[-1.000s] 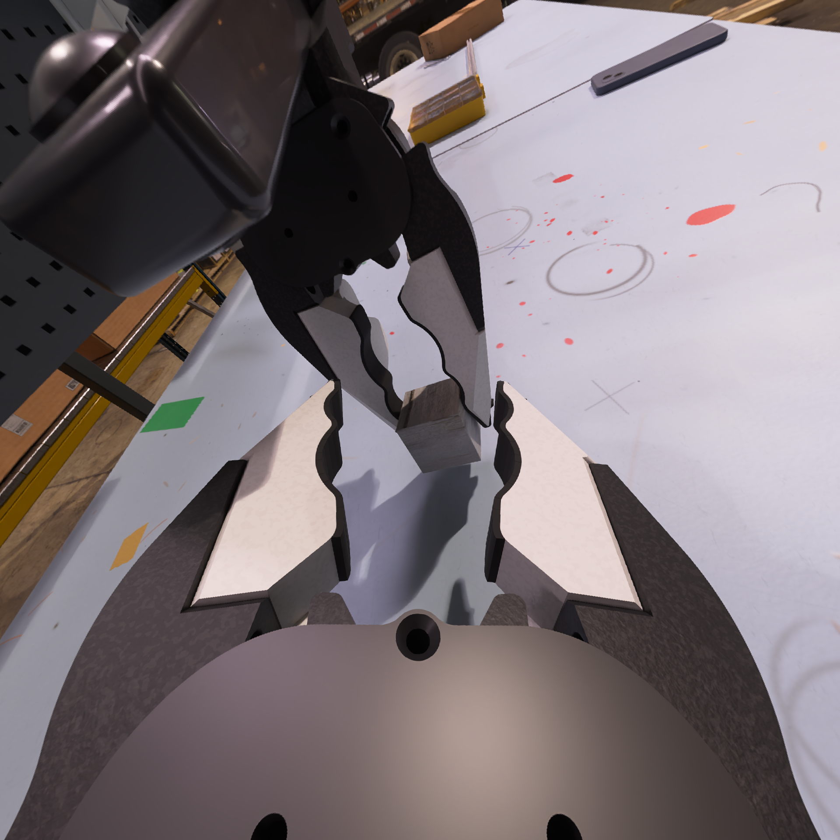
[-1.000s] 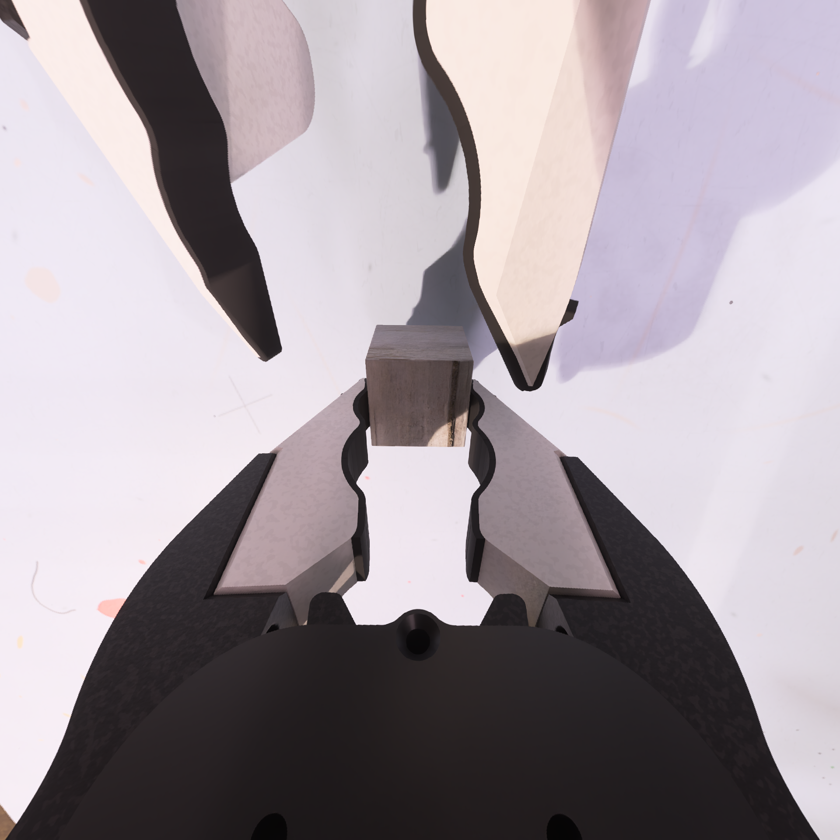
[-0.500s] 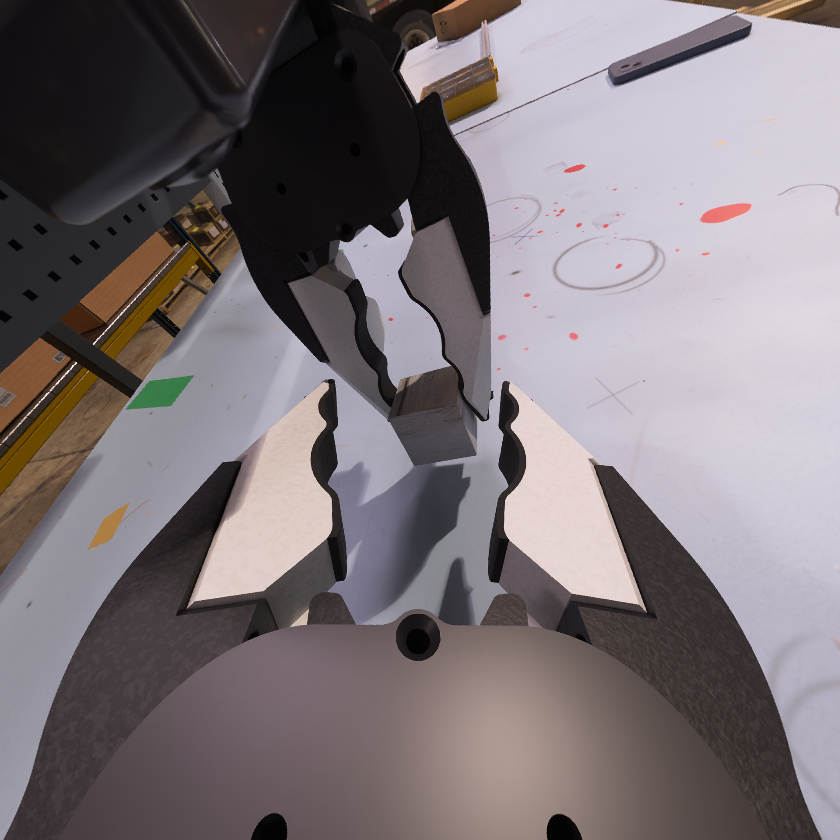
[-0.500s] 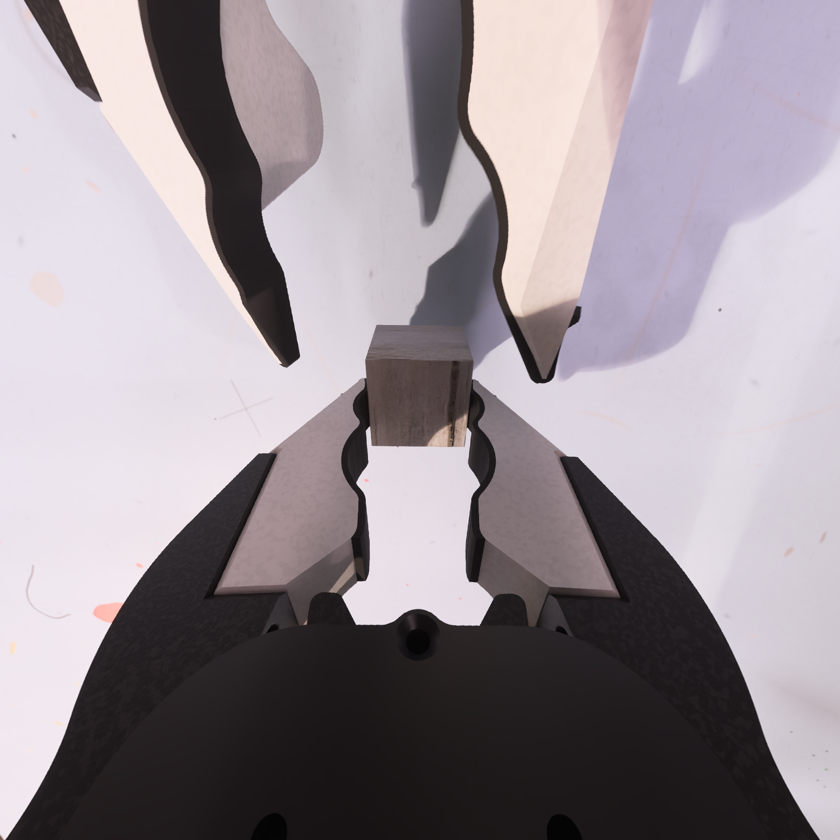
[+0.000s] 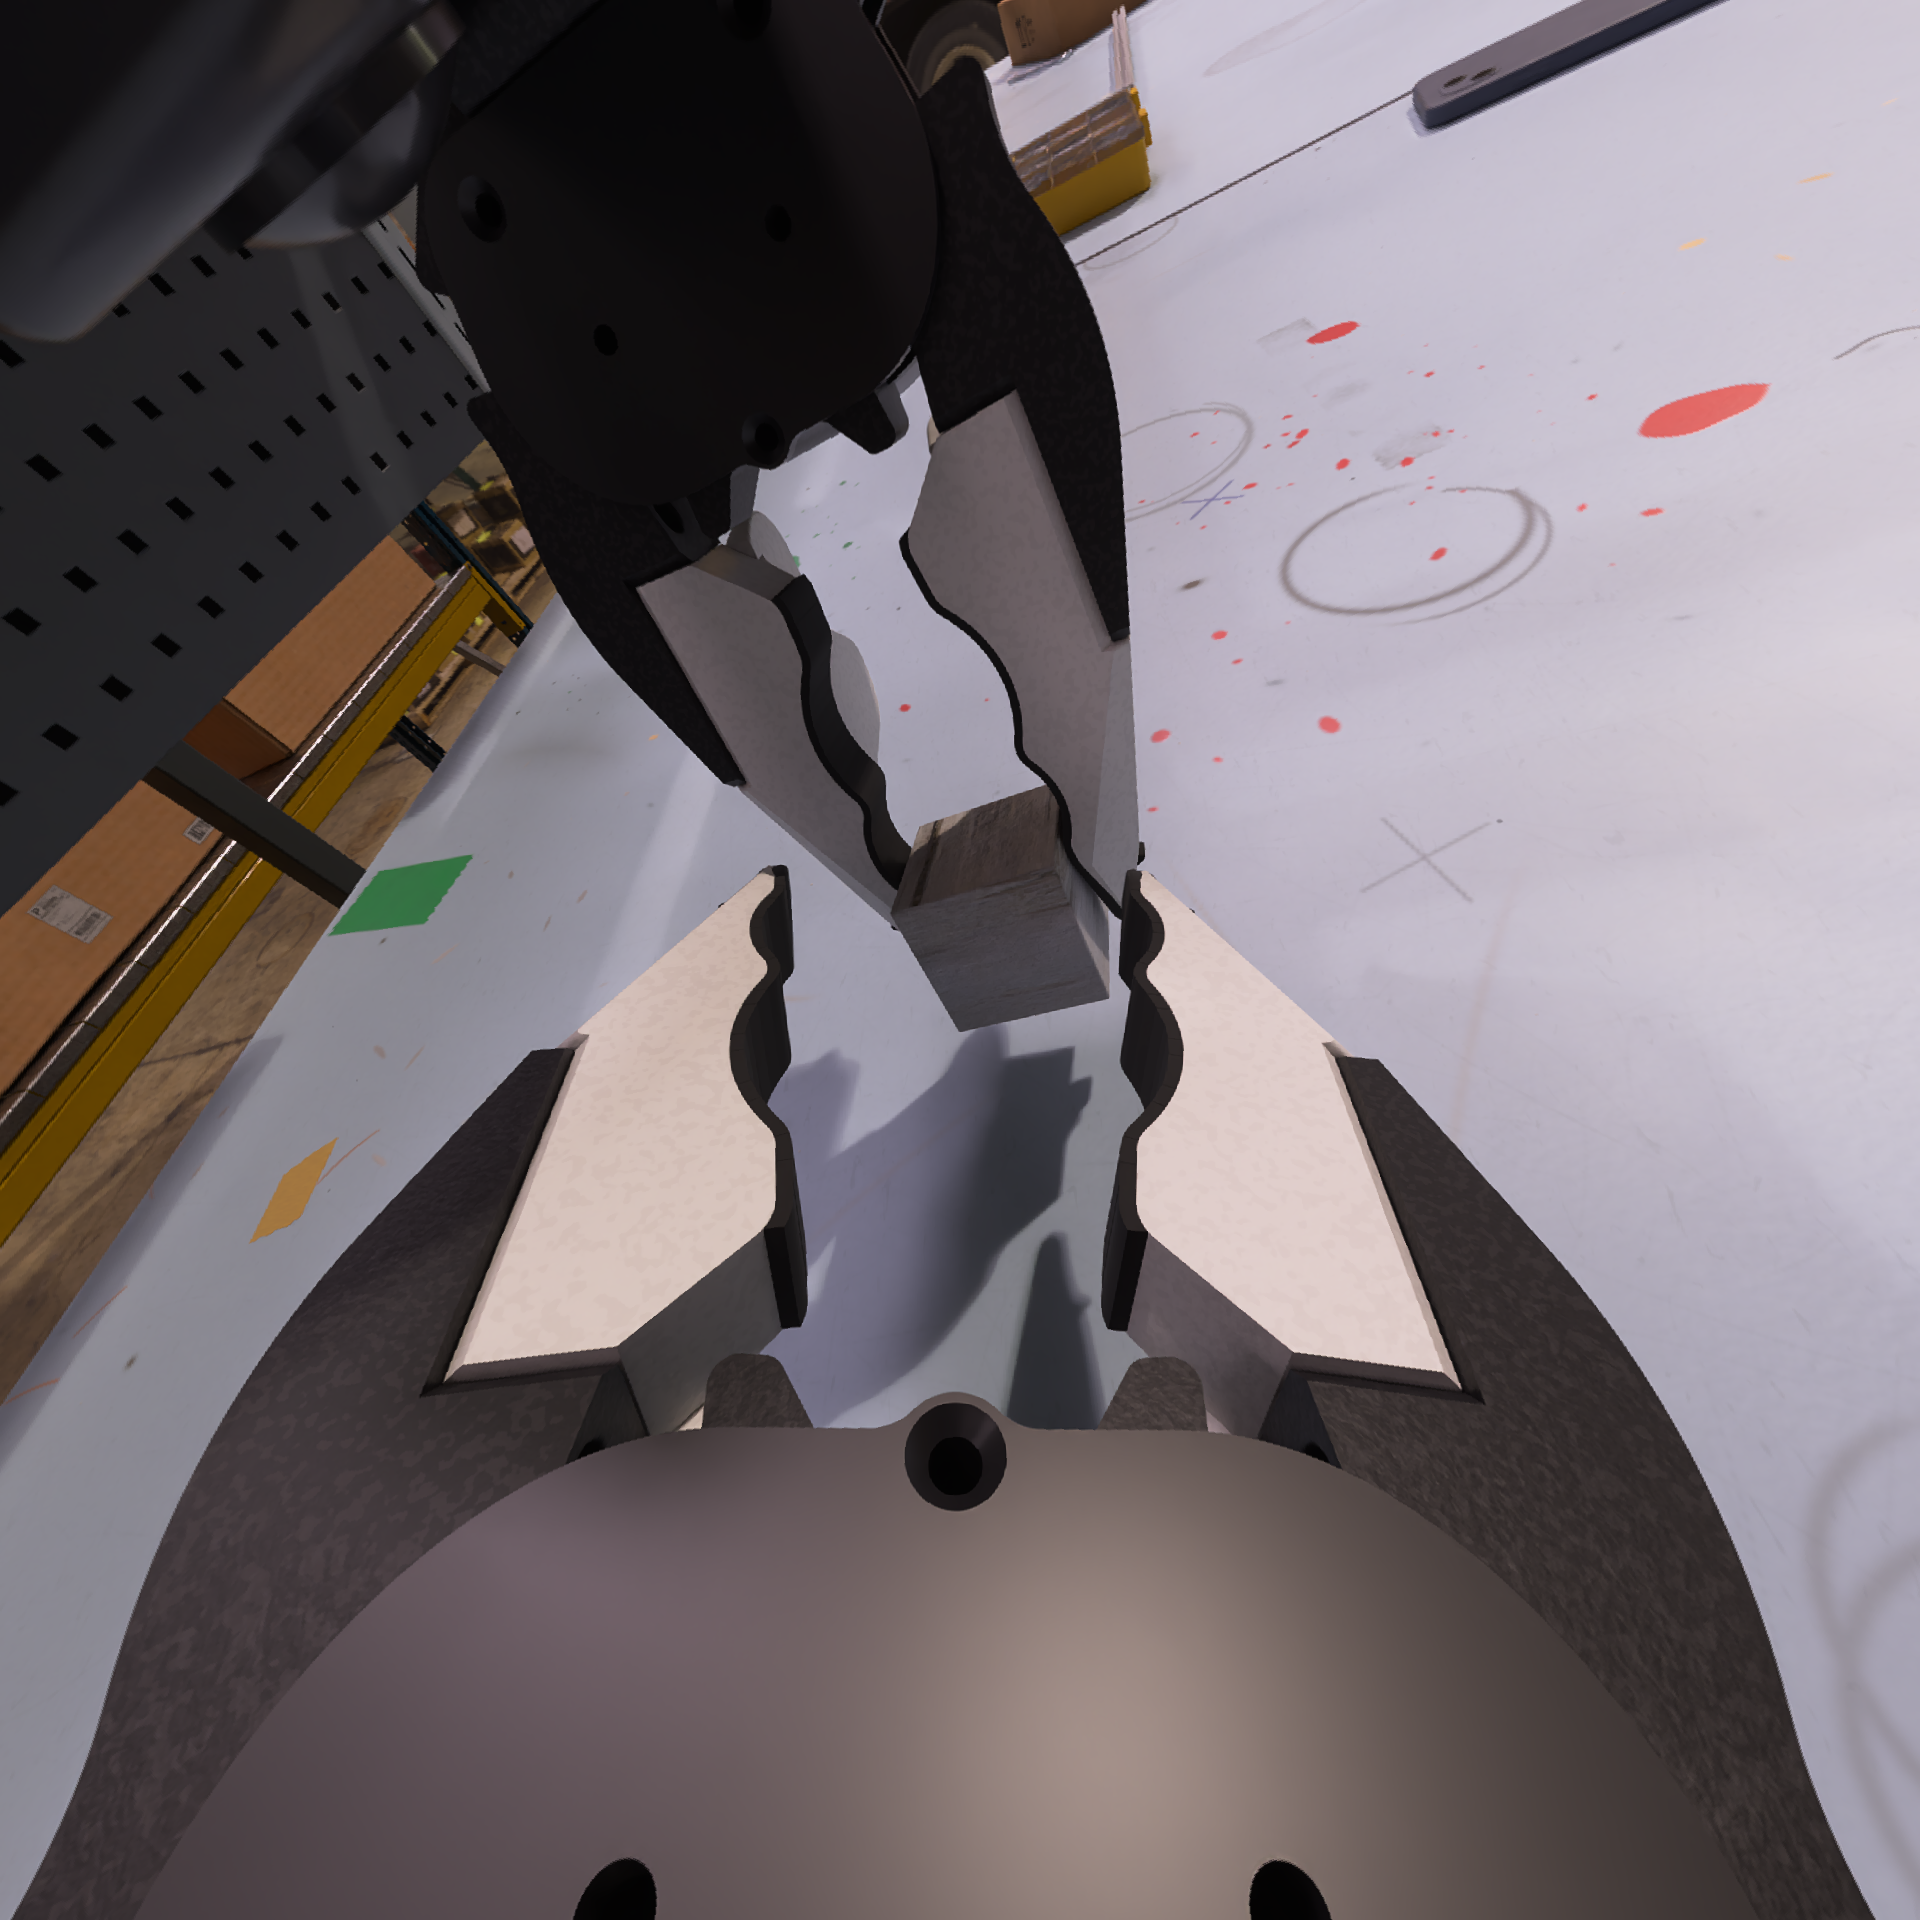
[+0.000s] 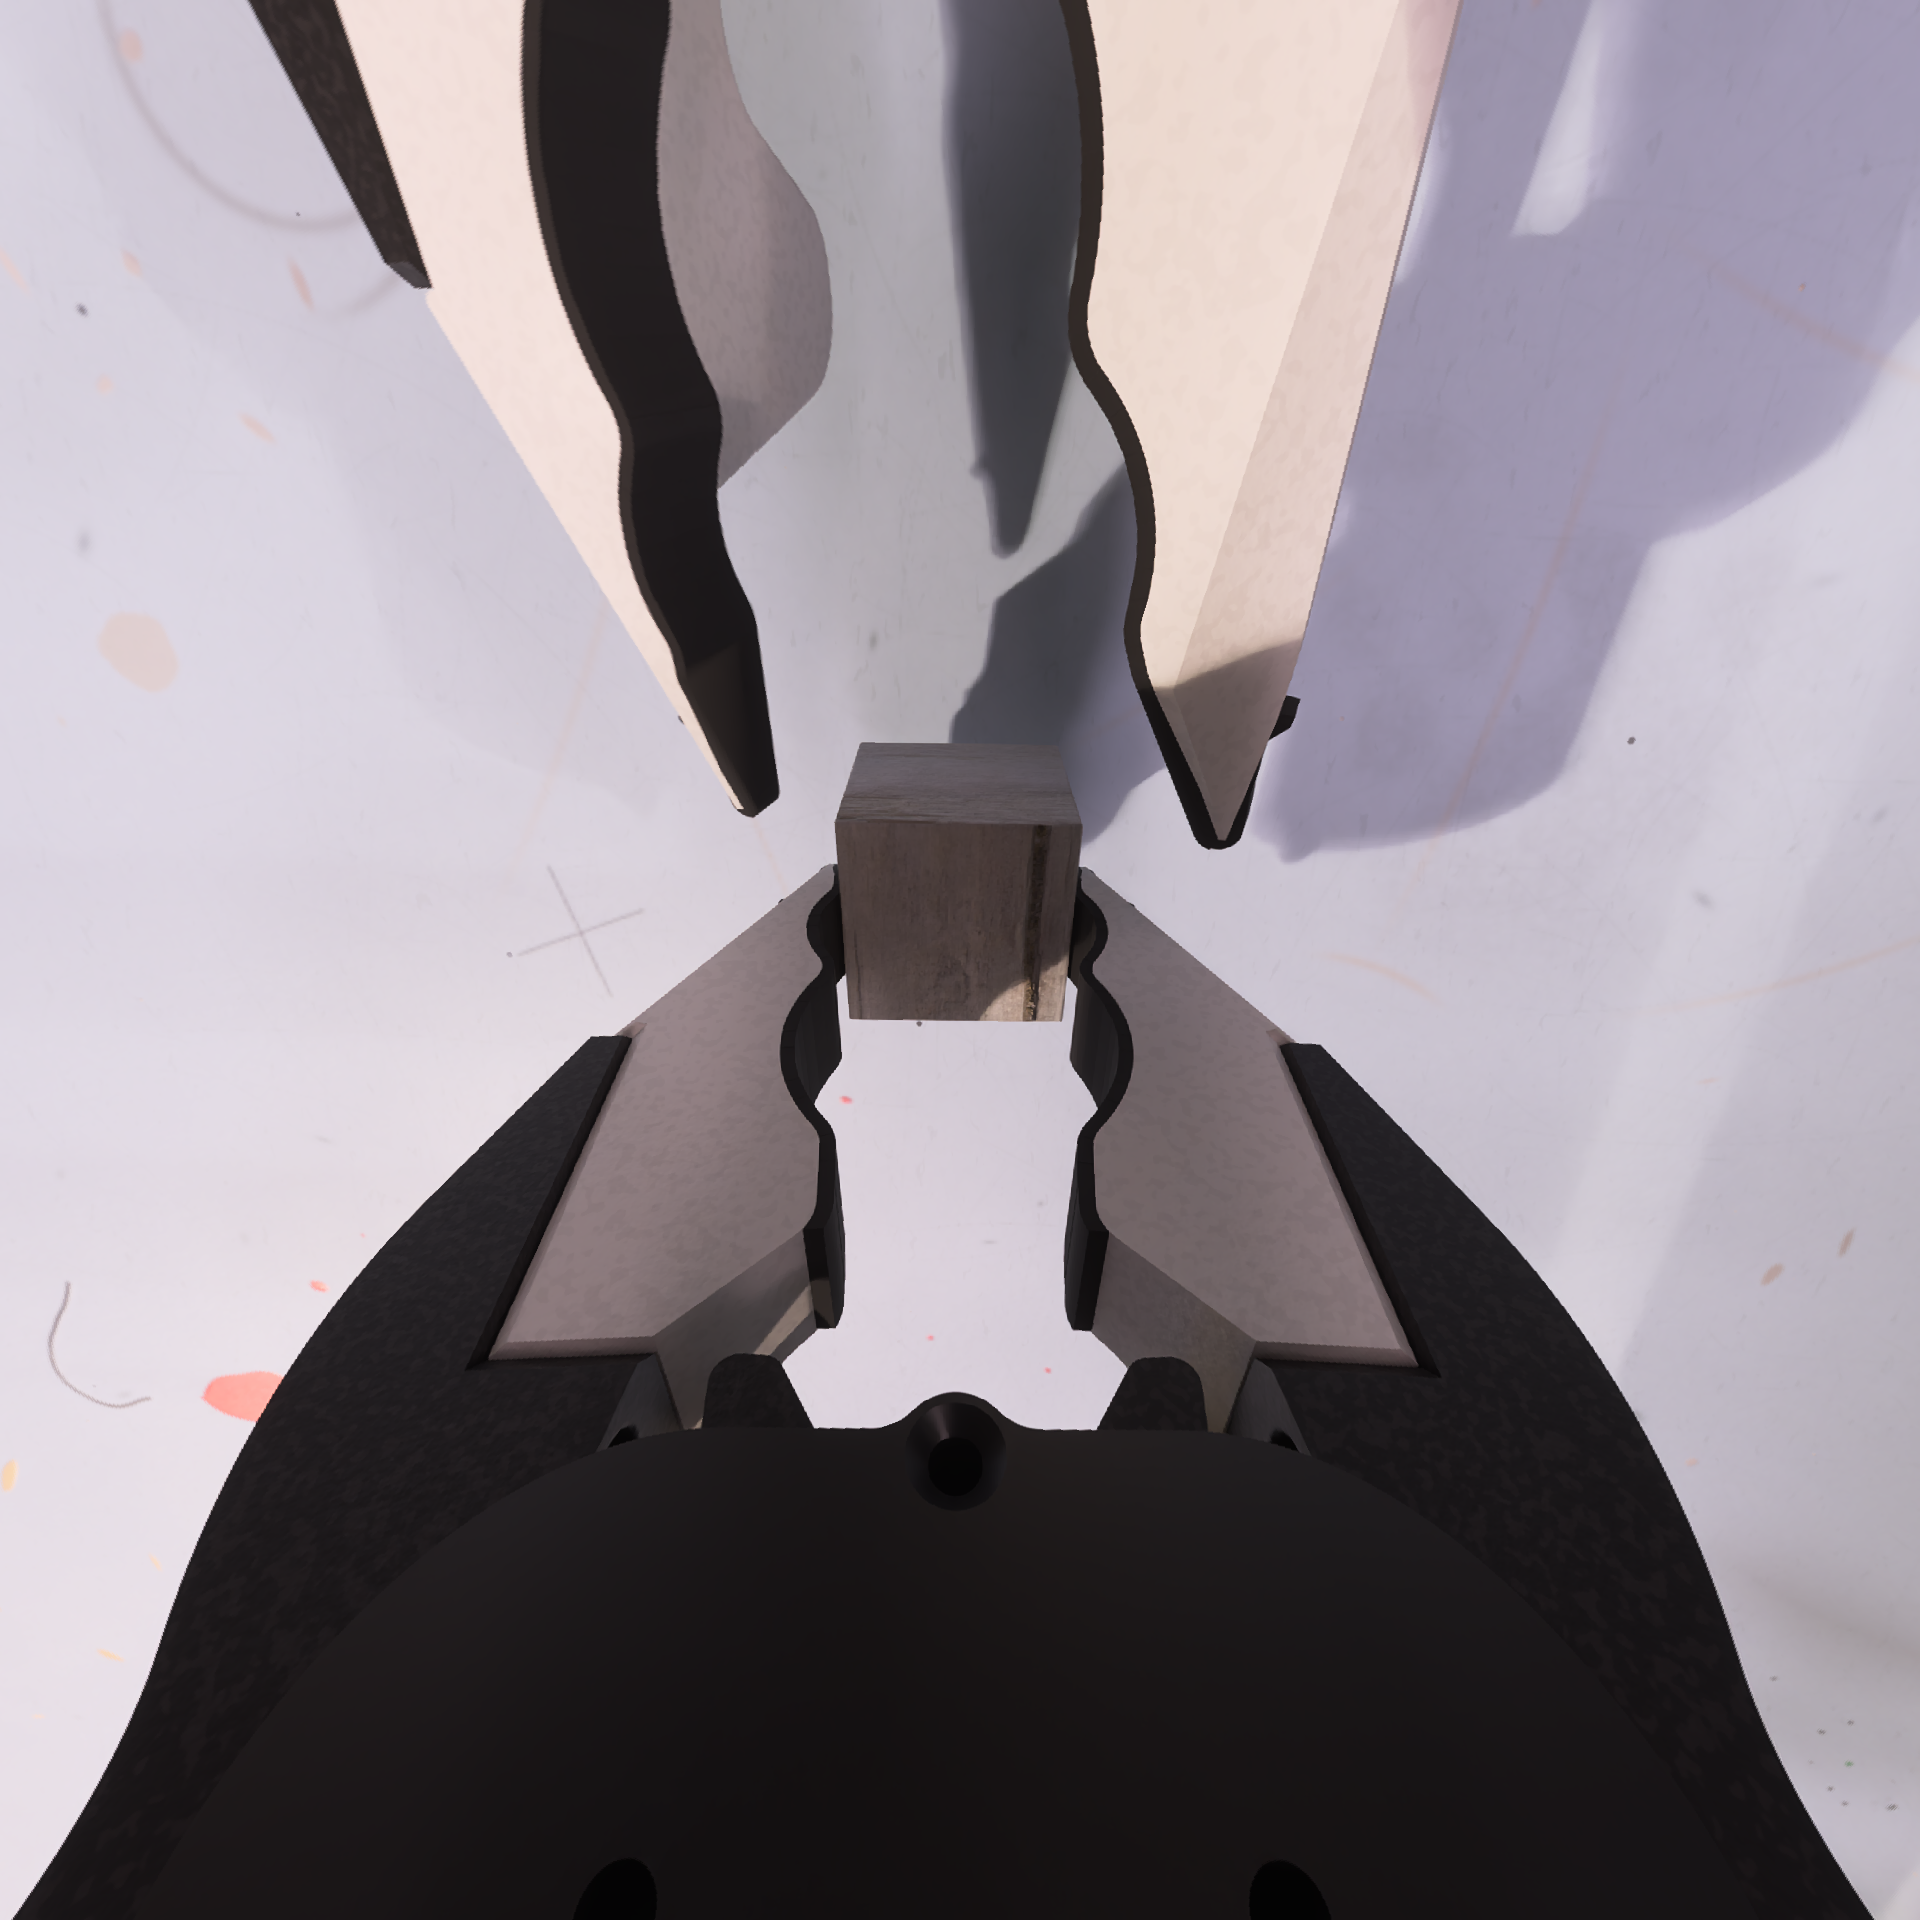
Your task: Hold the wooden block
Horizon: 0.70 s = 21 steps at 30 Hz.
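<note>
Gripping wooden block (image 6: 956,914), right tongs (image 6: 956,883); left tongs (image 5: 956,894) parted.

Pale grey table (image 5: 1558,1039), marked with red spatters, pencilled circles and crosses. At the far edge a dark phone (image 5: 1538,68) and a yellow tray (image 5: 1091,156), well apart.

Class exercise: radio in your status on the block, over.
Right gripper shut on wooden block, held above the table. Left gripper open, block at its fingertips. Nothing in the way.
</note>
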Motion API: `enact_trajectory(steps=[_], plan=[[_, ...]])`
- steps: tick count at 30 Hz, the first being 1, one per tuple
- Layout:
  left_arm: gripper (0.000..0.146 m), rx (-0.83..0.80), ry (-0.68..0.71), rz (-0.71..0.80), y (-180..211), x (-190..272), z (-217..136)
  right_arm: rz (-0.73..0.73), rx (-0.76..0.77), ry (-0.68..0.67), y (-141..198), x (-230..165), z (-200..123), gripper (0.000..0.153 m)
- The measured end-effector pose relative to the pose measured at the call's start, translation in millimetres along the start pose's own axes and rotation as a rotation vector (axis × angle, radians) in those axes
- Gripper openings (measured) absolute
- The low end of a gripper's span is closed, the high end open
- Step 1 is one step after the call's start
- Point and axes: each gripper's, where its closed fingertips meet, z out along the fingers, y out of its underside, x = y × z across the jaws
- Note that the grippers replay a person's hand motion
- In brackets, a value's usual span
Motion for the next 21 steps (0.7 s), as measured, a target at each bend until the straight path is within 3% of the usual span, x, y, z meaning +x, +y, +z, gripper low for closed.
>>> enact_trajectory(steps=[10,21], plan=[[0.055,-0.007,0.012,-0.026,5.2,0.2,-2.2,-0.013,0.021,0.002,-3.7,-2.1,-3.0,0.041],[0.060,-0.007,-0.009,0.031,2.1,-0.3,-4.5,-0.020,0.021,0.020,-4.0,-1.0,-4.7,0.041]])
